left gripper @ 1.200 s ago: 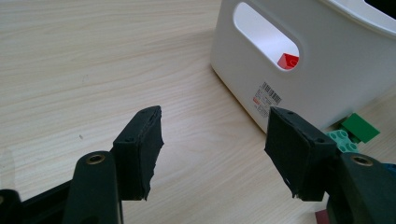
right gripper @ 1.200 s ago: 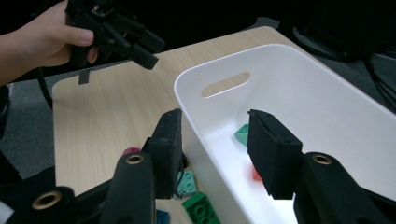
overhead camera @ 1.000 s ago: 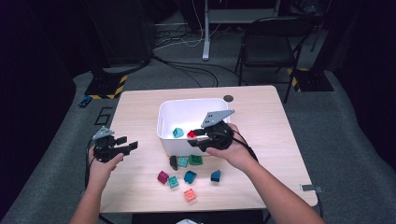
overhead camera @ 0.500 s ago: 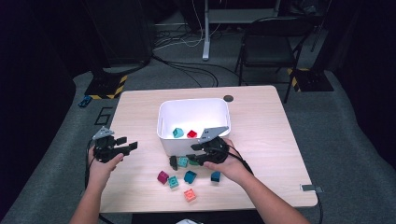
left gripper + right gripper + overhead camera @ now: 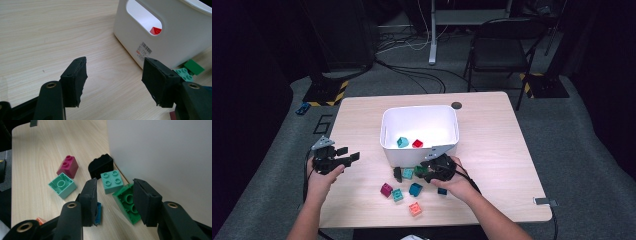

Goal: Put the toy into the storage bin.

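Note:
My right gripper (image 5: 117, 195) is low over the table in front of the white bin (image 5: 419, 131). Its jaws have just been opening and now stand open around a green brick (image 5: 126, 203), which lies tipped with its hollow underside showing; the left pad is clear of it. A mint brick (image 5: 111, 181) and a black brick (image 5: 101, 165) sit just beyond. In the high view this right gripper (image 5: 423, 171) is among the loose bricks. My left gripper (image 5: 348, 159) stays open over bare table left of the bin, its jaws (image 5: 115, 70) with nothing between them.
A teal brick (image 5: 402, 142) and a red brick (image 5: 417, 144) lie in the bin. On the table in front are magenta (image 5: 386, 189), mint (image 5: 397, 195), blue (image 5: 415, 189), orange (image 5: 415, 208) and dark blue (image 5: 442, 190) bricks. A chair (image 5: 499, 47) stands behind the table.
The right gripper has come down from above the bin's front rim to the table in front of it, among the bricks. The left gripper has stayed put.

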`<state>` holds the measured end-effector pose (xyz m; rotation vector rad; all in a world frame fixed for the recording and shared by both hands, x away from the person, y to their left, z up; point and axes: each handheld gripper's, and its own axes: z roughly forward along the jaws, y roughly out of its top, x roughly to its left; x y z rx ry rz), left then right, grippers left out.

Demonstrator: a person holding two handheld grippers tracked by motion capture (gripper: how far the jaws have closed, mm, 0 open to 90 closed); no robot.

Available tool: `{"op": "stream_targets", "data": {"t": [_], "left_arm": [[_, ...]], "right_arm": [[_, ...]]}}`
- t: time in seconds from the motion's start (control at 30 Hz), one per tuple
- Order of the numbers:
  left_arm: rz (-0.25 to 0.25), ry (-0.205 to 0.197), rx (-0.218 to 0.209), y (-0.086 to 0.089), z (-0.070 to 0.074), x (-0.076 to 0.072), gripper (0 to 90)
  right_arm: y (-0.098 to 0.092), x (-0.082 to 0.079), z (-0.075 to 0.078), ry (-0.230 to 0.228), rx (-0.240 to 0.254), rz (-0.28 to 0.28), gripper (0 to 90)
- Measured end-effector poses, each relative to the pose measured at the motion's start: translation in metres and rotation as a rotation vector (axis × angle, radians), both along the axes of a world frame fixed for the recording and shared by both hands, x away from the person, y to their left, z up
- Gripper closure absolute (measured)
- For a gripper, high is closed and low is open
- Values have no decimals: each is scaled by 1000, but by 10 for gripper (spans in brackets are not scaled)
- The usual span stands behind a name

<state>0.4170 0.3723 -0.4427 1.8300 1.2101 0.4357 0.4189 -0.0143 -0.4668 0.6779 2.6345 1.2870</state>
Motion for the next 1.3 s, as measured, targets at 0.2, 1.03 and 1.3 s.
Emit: {"op": "stream_targets", "data": {"t": [0.2,1.03,1.3], "left_arm": [[-3,5,1,0,0,0,362],[1,1,-1,1,-1,-1,362],[2,2,-2,1,-1,-1,362]], "right_arm": [[1,8,-14,22,-25,-17,539],[16,11,-34,63,-73,31,587],[23,2,-35,99,-79,72,616]]}}
